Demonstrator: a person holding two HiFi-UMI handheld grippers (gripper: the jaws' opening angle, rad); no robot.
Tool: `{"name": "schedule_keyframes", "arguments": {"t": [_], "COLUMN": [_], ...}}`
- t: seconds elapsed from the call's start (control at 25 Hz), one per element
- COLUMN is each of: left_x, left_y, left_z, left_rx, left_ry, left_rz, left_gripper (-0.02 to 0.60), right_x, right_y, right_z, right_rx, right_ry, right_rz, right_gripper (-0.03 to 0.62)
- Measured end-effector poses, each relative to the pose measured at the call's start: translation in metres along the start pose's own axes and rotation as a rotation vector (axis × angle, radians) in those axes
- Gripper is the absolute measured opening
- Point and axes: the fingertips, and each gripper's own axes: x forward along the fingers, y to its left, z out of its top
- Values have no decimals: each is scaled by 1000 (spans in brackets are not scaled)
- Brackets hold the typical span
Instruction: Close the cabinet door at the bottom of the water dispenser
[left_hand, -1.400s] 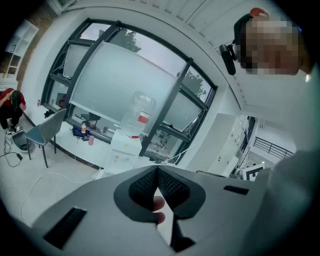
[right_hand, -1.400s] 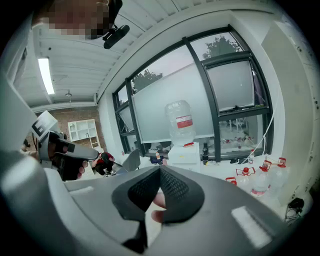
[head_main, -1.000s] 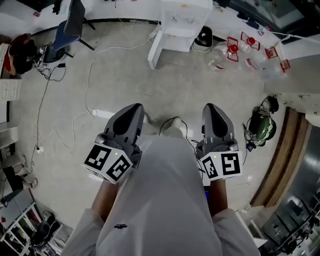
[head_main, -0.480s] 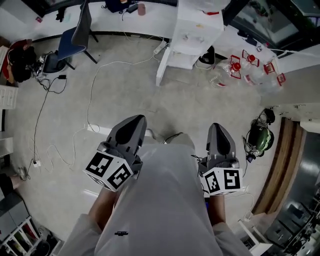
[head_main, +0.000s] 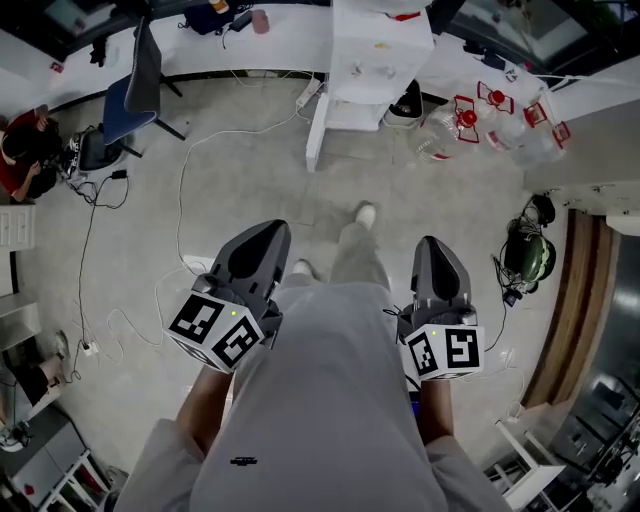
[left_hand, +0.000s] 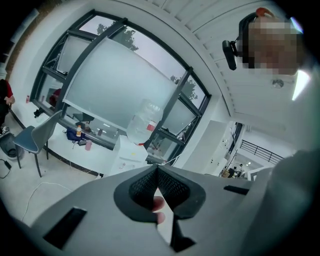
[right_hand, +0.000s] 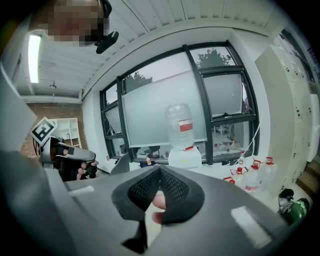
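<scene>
The white water dispenser (head_main: 372, 55) stands at the far side of the floor, with a clear bottle (right_hand: 180, 124) on top. Its bottom cabinet door (head_main: 314, 128) swings out to the left, open. In the left gripper view the dispenser (left_hand: 131, 156) shows far ahead past the jaws. My left gripper (head_main: 268, 230) and right gripper (head_main: 430, 244) are held level at waist height, well short of the dispenser. Each has its jaws closed together with nothing between them.
A blue chair (head_main: 135, 90) stands at the back left beside a long white desk (head_main: 200, 40). Several clear bottles with red caps (head_main: 480, 110) lie right of the dispenser. Cables (head_main: 180, 190) trail over the floor. A green headset (head_main: 525, 255) lies at the right. A person (head_main: 25, 150) sits far left.
I have walked on over the floor towards the dispenser, and one foot now reaches ahead between the grippers. Both grippers travelled along and stayed shut.
</scene>
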Motion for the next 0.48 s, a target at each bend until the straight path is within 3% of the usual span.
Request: {"name": "schedule_keyframes", "arguments": {"t": [0.48], "left_x": [136], "left_y": [-16], "left_z": [60], "left_rx": [48], "left_ry": [19], "left_rz": [52], "left_gripper": [8], "right_x": [110], "right_y": [-101], "right_z": [49], "right_rx": [41], "right_ry": [-19], "right_rz": [72], "right_gripper": [9]}}
